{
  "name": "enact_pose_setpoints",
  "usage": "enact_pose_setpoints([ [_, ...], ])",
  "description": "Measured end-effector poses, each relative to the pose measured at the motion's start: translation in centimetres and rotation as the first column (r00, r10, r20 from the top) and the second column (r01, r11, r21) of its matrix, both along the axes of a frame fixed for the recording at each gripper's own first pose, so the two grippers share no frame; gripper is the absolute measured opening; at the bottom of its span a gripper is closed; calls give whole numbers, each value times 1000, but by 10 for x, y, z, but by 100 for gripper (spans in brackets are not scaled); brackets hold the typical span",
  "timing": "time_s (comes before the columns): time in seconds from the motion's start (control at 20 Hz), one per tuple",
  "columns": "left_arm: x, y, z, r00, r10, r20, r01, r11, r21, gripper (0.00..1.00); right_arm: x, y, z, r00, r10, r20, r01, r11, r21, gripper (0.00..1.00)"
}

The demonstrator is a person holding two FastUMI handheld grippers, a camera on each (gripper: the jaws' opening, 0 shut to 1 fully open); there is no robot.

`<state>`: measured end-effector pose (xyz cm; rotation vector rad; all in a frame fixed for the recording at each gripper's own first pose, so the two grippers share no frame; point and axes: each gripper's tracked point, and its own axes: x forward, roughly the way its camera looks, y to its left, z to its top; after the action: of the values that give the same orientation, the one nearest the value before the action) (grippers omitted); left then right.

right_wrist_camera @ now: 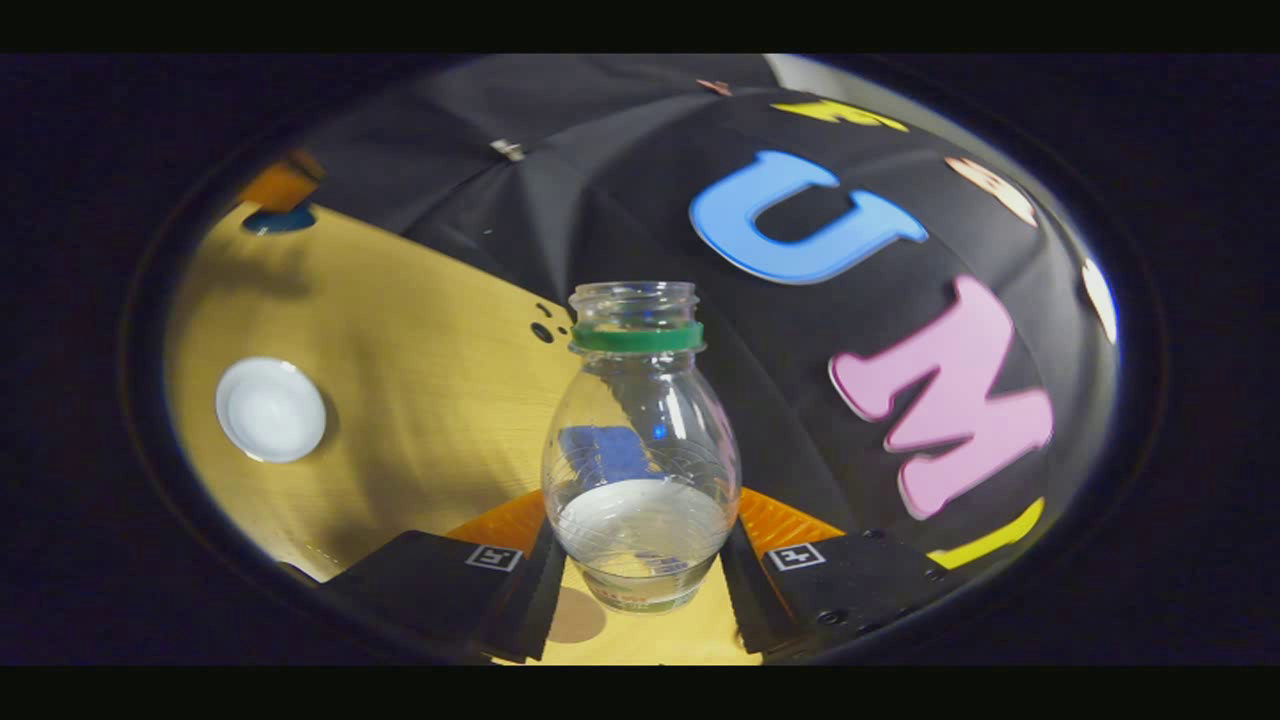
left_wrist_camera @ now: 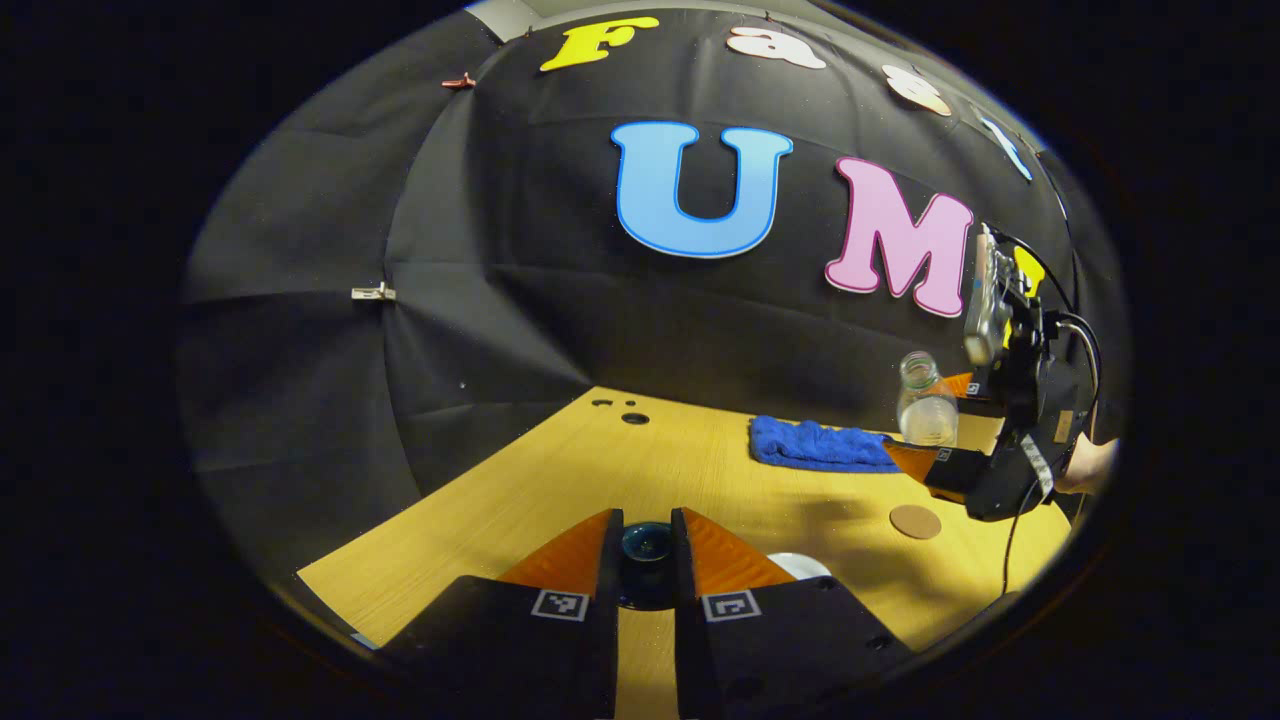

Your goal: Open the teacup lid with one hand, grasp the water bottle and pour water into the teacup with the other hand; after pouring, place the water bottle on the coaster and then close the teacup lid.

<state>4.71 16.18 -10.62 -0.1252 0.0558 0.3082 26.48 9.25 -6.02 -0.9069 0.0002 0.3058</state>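
Observation:
My left gripper (left_wrist_camera: 646, 522) is shut on the dark blue teacup lid (left_wrist_camera: 646, 548), held above the table. Just right of its fingers peeks the white teacup (left_wrist_camera: 800, 565), which the right gripper view shows open and from above (right_wrist_camera: 270, 410). My right gripper (right_wrist_camera: 642, 515) is shut on the clear water bottle (right_wrist_camera: 640, 440), uncapped, with a green neck ring and a little water at the bottom. In the left gripper view the bottle (left_wrist_camera: 926, 405) hangs roughly upright in the right gripper (left_wrist_camera: 935, 425), above and behind the round brown coaster (left_wrist_camera: 915, 521).
A blue cloth (left_wrist_camera: 820, 445) lies at the back of the wooden table (left_wrist_camera: 560, 500), near the wall. Two small holes (left_wrist_camera: 634, 417) mark the tabletop's far side. A hand (left_wrist_camera: 1085, 470) holds the right gripper at the right edge.

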Motion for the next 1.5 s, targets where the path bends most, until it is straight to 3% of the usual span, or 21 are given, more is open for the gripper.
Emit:
enact_pose_setpoints([
  [0.15, 12, -2, 12, 1000, 0, 24, 0, 1000, 1, 27, 7, -36, 12, 994, -53, -92, 73, 971, 230, 74],
  [0.35, 29, -2, 16, 1000, 5, 30, -6, 1000, 28, 27, 13, -79, -2, 977, -90, -195, 169, 884, 436, 73],
  [0.75, 43, -21, 0, 1000, -2, 28, 3, 999, -35, 27, 26, -112, -44, 958, -119, -261, 261, 740, 620, 74],
  [0.9, 43, -25, -3, 1000, 4, 27, -3, 999, -39, 27, 29, -124, -54, 957, -123, -263, 271, 704, 657, 75],
  [1.0, 45, -29, -7, 1000, 3, 26, -1, 999, -42, 27, 33, -127, -61, 955, -131, -265, 278, 700, 657, 76],
  [1.3, 48, -46, -13, 1000, -17, 22, 18, 999, -51, 27, 26, -115, -67, 967, -85, -240, 223, 739, 636, 80],
  [1.4, 48, -52, -15, 999, -28, 17, 29, 998, -49, 27, 25, -115, -76, 962, -75, -262, 229, 744, 627, 77],
  [1.5, 48, -58, -15, 999, -38, 13, 39, 998, -45, 27, 24, -116, -83, 957, -83, -277, 242, 751, 614, 82],
])
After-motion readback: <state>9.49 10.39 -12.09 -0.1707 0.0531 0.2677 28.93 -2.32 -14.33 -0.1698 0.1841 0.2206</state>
